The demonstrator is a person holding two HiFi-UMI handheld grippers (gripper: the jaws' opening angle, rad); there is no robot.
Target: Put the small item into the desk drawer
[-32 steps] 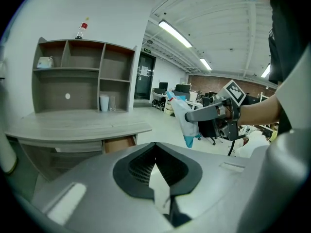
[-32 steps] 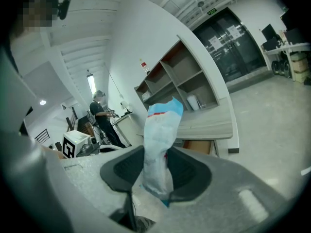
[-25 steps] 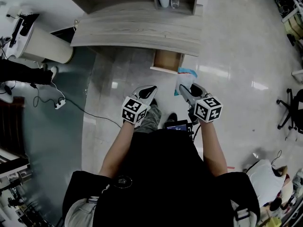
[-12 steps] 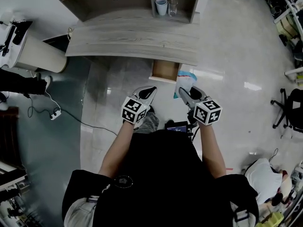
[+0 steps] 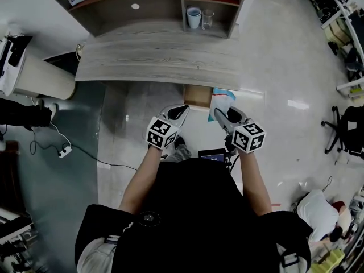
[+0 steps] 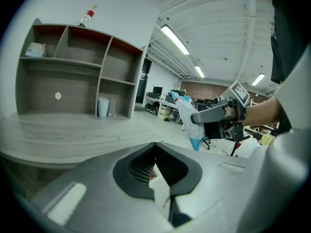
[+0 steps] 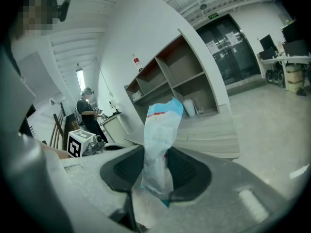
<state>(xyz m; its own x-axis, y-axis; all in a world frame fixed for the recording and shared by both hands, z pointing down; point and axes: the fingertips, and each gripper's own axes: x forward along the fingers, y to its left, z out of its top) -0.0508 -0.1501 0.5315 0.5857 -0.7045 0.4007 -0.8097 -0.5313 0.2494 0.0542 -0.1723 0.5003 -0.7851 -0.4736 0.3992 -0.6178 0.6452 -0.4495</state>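
Packet (image 7: pixel 159 149): white and blue, gripped upright by the right gripper (image 5: pixel 219 114), outside the drawer (image 5: pixel 197 95). The drawer is seen open at the packet's 9 o'clock, under the desk (image 5: pixel 153 61). Left gripper (image 5: pixel 182 109): jaws clenched together.

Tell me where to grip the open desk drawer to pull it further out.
Take the drawer by the top edge of its front panel. Come from above on the person's side, with one jaw inside and one outside. It stands partly open under the desk, so that lip is probably free. No handle shows.
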